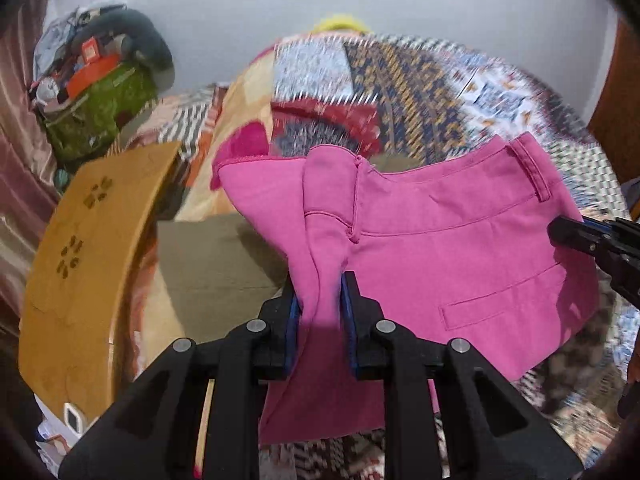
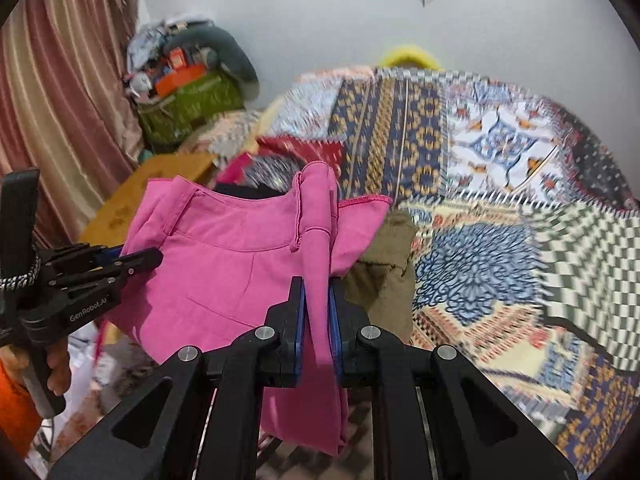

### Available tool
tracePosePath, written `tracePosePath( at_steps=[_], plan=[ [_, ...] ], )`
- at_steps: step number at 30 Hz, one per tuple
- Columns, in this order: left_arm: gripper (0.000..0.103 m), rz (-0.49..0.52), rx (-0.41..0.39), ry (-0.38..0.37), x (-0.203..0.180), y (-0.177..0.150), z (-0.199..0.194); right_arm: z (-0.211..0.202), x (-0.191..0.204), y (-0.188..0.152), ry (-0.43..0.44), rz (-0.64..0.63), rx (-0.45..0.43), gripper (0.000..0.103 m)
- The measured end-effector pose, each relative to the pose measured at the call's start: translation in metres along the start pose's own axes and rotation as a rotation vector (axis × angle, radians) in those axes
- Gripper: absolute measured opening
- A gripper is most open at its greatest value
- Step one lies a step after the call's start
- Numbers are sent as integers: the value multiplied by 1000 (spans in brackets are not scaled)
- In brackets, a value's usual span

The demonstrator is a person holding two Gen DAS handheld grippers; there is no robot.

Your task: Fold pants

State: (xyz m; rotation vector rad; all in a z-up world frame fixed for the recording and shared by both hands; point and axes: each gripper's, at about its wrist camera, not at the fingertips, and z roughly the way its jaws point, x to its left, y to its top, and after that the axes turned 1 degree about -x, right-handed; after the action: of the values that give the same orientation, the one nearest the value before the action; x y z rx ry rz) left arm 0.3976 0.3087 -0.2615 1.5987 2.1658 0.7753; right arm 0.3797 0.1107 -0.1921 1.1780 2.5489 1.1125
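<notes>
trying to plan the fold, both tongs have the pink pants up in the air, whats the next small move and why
Probably lower both together toward the patterned bedspread. The left tongs and right tongs are each shut on a bunch of the pink pants, which hang slack above the bed, so no crease can be set until the cloth lies flat.

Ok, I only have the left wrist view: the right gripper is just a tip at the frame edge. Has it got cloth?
Observer: Yes, in the right wrist view the right gripper is shut on a bunched fold of the pink pants.
Operator: Anything hanging below it?
Observer: Yes, a tail of pink fabric hangs down past the jaws.
Operator: And to its right?
Observer: An olive garment lies on the patchwork quilt beside that fold.
</notes>
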Motion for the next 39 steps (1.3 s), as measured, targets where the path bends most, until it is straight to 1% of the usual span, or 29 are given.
tracePosePath(
  at_steps=[1,2,3,4,5,6,10,12,13,15,16,17,20,21,23,24,25,26,29,30,33,35,36,39],
  plan=[
    [25,2,12,14,1,-1,8,11,-2,-2,-9,-3,24,10],
    [32,9,24,36,1,-3,16,18,-2,-3,-15,-7,49,10],
    [42,14,26,60,4,-5,23,25,-3,-6,-27,-12,74,10],
    [47,15,21,67,6,-6,25,29,-3,-8,-37,-18,86,11],
    [55,13,4,75,10,-8,25,29,-4,-10,-38,-21,90,12],
    [59,15,-4,81,12,-10,22,29,-5,-12,-41,-22,94,12],
    [59,18,9,104,23,-16,10,15,-9,-19,-72,-28,119,13],
    [59,18,26,108,30,-18,4,7,-13,-20,-83,-17,136,15],
    [59,17,34,111,34,-19,-2,4,-14,-20,-88,-13,140,18],
    [59,13,39,112,38,-21,-18,-7,-14,-19,-96,-2,130,21],
    [59,8,36,108,40,-21,-28,-20,-12,-19,-88,1,115,23],
    [59,3,26,96,41,-21,-40,-25,-13,-17,-84,4,102,27],
    [59,-7,-37,45,39,-21,-91,-64,-2,-14,-70,0,32,32],
    [59,-6,-61,35,37,-21,-106,-78,3,-12,-66,-5,4,32],
    [59,7,-133,9,29,-23,-151,-113,15,-10,-56,-16,-61,32],
    [59,13,-159,2,25,-24,-168,-129,20,-9,-47,-25,-93,32],
    [59,20,-197,-2,21,-27,-191,-152,29,-8,-36,-37,-136,32],
    [59,26,-240,-3,16,-31,-217,-166,35,-8,-31,-46,-166,32],
    [59,25,-331,-22,6,-40,-274,-217,57,-10,-13,-77,-264,32],
    [59,25,-373,-28,2,-47,-300,-236,65,-13,-7,-86,-298,32],
    [59,25,-471,-47,-7,-64,-358,-283,87,-23,3,-115,-392,32],
    [59,18,-521,-71,-11,-78,-390,-311,101,-33,10,-135,-449,32],
    [59,15,-535,-73,-13,-83,-399,-326,108,-39,14,-143,-478,32],
    [59,7,-600,-55,-19,-106,-434,-357,127,-56,11,-172,-541,32]
  ],
)
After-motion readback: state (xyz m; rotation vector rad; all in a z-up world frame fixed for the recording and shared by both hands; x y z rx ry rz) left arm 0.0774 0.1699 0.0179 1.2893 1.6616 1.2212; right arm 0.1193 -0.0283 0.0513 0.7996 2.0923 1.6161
